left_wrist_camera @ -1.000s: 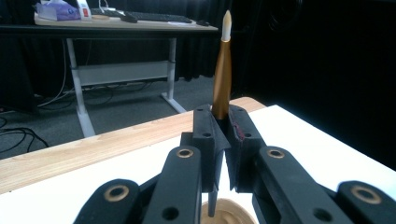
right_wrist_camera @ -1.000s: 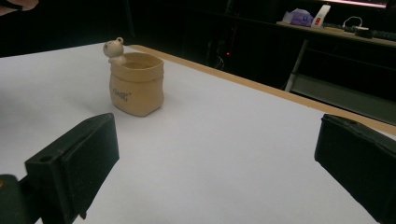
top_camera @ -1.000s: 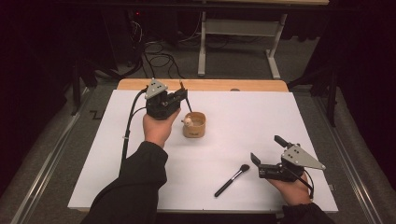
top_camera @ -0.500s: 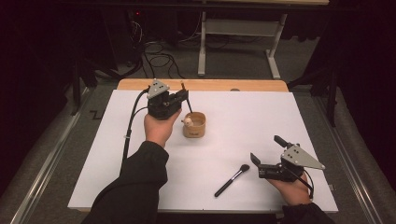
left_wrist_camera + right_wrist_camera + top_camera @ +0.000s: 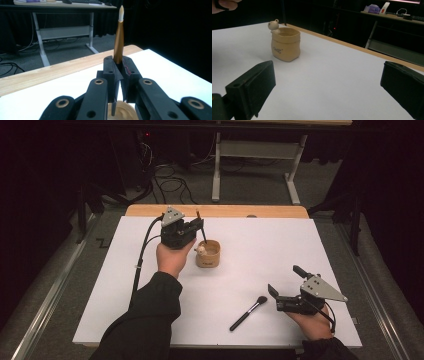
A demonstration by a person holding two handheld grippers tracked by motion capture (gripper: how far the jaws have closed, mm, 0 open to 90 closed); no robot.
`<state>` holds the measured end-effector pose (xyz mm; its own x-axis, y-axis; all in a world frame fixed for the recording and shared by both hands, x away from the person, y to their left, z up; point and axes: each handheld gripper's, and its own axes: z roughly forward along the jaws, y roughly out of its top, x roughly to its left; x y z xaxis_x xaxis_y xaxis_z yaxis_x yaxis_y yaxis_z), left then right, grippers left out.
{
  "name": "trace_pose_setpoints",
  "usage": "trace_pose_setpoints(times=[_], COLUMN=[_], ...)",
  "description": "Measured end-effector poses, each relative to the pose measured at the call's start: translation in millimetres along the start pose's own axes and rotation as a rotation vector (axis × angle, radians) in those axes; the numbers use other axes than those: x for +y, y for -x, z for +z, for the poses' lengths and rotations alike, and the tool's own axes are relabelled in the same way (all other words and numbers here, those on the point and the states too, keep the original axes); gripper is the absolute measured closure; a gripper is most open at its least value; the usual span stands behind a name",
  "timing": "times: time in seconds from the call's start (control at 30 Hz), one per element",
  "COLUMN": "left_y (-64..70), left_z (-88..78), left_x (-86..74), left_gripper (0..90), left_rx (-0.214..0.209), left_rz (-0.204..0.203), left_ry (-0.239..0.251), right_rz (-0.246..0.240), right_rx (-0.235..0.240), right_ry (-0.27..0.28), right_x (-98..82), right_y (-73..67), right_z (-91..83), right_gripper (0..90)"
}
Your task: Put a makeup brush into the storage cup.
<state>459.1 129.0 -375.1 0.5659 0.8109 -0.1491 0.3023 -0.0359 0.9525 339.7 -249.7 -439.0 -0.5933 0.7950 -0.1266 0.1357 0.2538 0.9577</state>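
Gold brush clamped upright in left tool above tan pot, right tool held wide near front edge, black brush beside it, bare white surface between.

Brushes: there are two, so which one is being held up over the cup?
The gold brush, clamped upright in the left gripper above the cup. The black brush lies flat on the table near the open right gripper.

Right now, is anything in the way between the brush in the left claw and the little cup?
Nothing visible. The left claw holds the gold brush upright right over the cup, whose mouth is open.
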Motion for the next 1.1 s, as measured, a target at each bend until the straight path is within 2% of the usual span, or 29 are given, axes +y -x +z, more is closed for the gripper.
trace_pose_setpoints(times=[1.1], left_y=[-12.2], left_z=[9.4], left_x=[-34.4], left_gripper=[83.2], left_rx=[0.024], left_rz=[-0.042], left_ry=[-0.082], right_rz=[-0.009], right_rx=[0.007], right_ry=[-0.009], right_x=[-1.3], right_y=[-2.2], right_z=[1.4], right_gripper=[0.2])
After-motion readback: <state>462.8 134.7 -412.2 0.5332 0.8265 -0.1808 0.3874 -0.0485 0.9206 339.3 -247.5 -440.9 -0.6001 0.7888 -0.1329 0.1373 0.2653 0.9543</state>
